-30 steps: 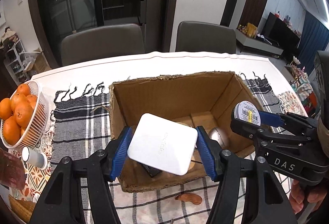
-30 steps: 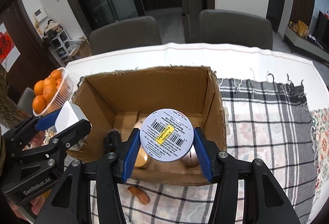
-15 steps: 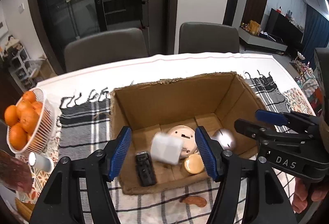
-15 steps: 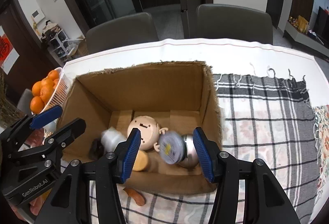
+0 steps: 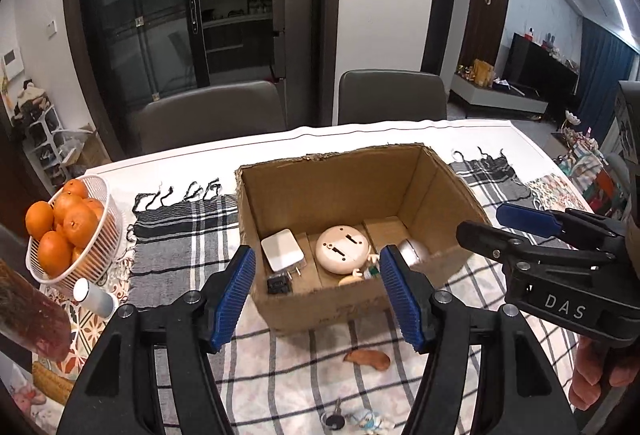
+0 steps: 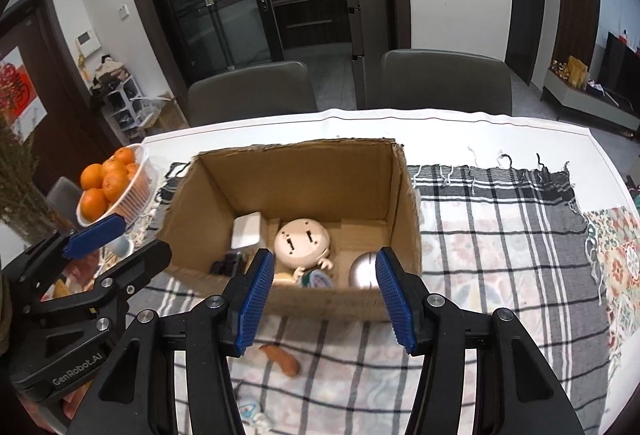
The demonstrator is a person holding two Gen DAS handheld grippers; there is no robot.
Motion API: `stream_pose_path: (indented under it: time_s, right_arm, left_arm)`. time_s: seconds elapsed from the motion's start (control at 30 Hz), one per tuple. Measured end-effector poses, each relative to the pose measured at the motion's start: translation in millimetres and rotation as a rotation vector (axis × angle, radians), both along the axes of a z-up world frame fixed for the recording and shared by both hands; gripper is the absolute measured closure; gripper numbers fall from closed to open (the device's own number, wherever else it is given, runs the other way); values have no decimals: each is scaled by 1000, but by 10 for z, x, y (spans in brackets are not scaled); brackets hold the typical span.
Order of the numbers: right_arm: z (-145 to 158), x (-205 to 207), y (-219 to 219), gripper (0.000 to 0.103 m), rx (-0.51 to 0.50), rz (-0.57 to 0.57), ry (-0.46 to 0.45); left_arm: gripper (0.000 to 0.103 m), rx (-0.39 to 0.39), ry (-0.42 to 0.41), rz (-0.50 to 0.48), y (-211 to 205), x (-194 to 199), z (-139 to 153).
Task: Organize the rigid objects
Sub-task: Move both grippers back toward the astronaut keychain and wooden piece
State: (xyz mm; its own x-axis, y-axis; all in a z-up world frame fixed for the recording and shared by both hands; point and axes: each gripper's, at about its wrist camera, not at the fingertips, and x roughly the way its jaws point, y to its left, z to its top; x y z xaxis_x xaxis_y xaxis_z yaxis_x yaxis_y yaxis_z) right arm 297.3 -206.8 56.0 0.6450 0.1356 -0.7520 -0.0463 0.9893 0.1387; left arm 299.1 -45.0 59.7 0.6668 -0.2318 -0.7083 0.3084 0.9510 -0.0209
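An open cardboard box stands on a checked cloth. Inside lie a white square adapter, a round beige disc, a silver ball, a small black item and a labelled round tin. My left gripper hangs open and empty above the box's near wall. Beside it on the right, my right gripper is open and empty too. In the right wrist view the box, the adapter and the disc show again.
A white basket of oranges and a small white bottle stand left of the box. An orange-brown piece, a key and a small figure lie on the cloth in front. Two grey chairs stand behind the table.
The left gripper let go of the white adapter and the right one of the round tin; both dropped into the box. Both grippers drew back and up from the box.
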Motion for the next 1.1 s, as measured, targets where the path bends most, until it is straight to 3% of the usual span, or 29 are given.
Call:
stream_pose_path:
  time_s: [0.33, 0.63, 1.1]
  right_arm:
    - [-23, -448, 78, 49, 13, -26, -6]
    - [-230, -841, 132, 49, 2, -63, 17]
    - [-714, -1187, 207, 49, 36, -45, 42]
  left_arm:
    - [39, 16, -29, -35, 96, -467, -57]
    - [38, 54, -58, -86, 156, -871, -258]
    - [38, 54, 34, -180, 140, -1147, -809]
